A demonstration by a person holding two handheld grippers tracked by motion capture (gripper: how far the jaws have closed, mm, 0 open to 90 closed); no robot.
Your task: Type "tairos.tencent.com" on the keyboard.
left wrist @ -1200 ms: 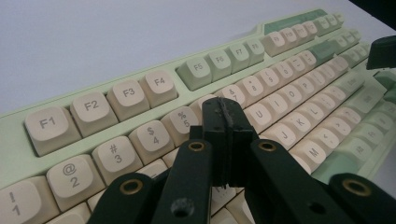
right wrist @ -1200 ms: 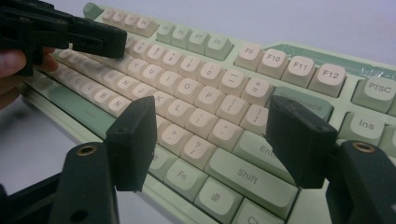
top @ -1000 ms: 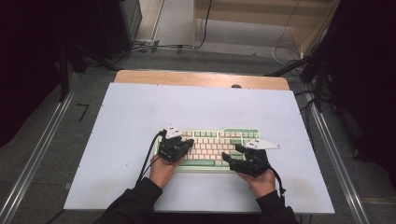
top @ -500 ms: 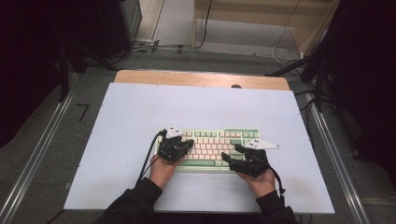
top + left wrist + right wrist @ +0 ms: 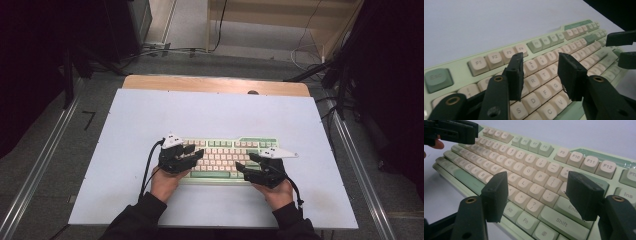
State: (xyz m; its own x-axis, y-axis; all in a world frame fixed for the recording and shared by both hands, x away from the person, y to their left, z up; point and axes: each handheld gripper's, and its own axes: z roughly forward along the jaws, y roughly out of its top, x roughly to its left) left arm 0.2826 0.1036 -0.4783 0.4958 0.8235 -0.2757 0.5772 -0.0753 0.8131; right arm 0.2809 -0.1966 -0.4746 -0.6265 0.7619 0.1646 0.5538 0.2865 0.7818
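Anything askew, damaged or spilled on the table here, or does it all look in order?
Nothing stands out. The green keyboard lies flat and square on the white mat, with no keycap visibly missing. Both the left gripper and right gripper hover open above its keys, holding nothing.

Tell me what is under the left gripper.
Under the left gripper, open with nothing between its jaws, lie the keyboard's cream letter keys: R, T, D, F. The keys directly beneath its black body are covered.
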